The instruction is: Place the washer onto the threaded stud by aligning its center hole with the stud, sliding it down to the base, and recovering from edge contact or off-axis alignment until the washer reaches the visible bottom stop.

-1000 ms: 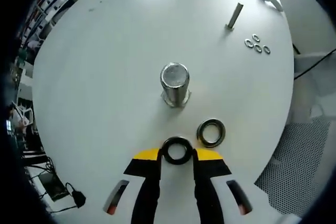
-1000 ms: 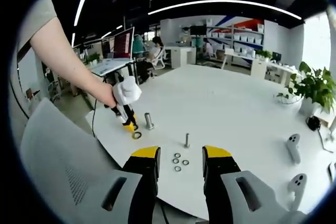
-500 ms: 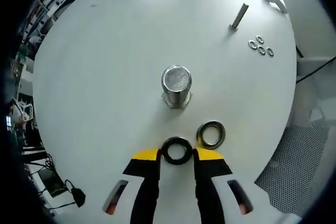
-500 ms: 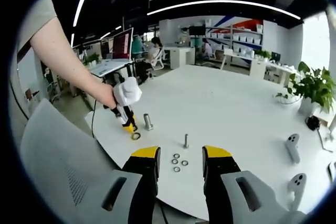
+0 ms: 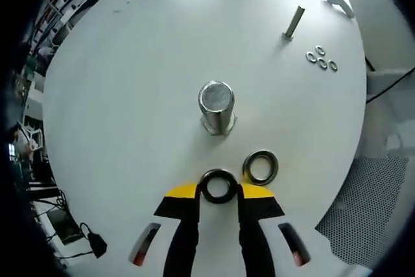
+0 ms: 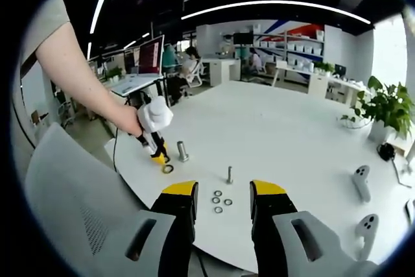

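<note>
Two washers near the big stud, one pinched in the left gripper.

One dark washer [image 5: 218, 186] sits clamped edge-to-edge between the yellow-tipped jaws of the left gripper [image 5: 218, 194], hole facing up so it can be lined over the big threaded stud [image 5: 216, 106] standing just ahead on the white counter [image 5: 130, 95]; it is short of the stud and not yet over it. A second washer [image 5: 260, 167] lies flat on the counter just beside the held one. Farther off stand a thin stud [image 5: 292, 22] and a cluster of small washers [image 5: 321, 57]. The right gripper [image 6: 222, 196] hangs back over the counter edge, jaws apart and empty, presumably kept clear while the person's hand [image 6: 133, 119] works the left one.
</note>
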Available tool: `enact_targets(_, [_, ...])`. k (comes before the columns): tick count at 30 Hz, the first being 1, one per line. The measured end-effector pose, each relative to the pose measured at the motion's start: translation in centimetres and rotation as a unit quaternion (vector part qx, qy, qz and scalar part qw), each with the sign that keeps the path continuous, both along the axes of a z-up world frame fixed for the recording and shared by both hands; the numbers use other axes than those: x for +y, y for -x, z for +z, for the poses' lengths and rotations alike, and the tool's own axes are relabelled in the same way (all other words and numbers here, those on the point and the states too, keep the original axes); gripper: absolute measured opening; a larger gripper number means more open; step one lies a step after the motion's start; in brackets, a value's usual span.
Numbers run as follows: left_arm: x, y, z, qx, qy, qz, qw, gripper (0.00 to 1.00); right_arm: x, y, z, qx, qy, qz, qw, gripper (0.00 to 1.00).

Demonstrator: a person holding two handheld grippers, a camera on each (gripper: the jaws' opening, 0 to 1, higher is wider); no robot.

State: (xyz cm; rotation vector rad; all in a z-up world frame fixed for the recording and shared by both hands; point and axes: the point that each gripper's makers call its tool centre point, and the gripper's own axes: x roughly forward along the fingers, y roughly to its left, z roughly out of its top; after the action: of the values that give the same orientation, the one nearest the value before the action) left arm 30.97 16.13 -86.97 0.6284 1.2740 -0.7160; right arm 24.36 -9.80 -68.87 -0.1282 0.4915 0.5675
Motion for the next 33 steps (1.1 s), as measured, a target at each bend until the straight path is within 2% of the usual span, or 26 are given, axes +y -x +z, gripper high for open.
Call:
enact_targets(3, [-0.1,0.0,0.1,-0.014,0.008,-0.014,0.9998,0.19,-0.1,0.1,-0.1,0.002,0.002,-0.001,1.0000,0.34])
enact_targets(9, [0.1,-0.1,0.0,-0.003,0.008,-0.012,0.9999,0.19,-0.1,0.0,-0.1,0.001,0.002,-0.001,1.0000,0.34])
enact_targets(12, [-0.2,-0.1,0.2,-0.017,0.000,-0.035,0.9993,0.19,0.0,0.0,-0.1,0.000,0.002,0.000,1.0000,0.34])
enact_targets(20, [-0.5,0.2,0.4,-0.020,0.006,-0.038,0.9991,0.19,-0.1,0.0,0.0,-0.002,-0.002,-0.002,1.0000,0.34])
enact_targets(28, [-0.4,0.3,1.7,-0.031,0.010,-0.044,0.9985,0.19,0.1,0.0,0.1,-0.002,-0.003,0.002,1.0000,0.34])
enact_targets(33, [-1.6,0.4,3.3,-0.050,0.023,-0.082,0.9951,0.19,-0.1,-0.1,0.1,0.000,-0.006,-0.002,1.0000,0.34])
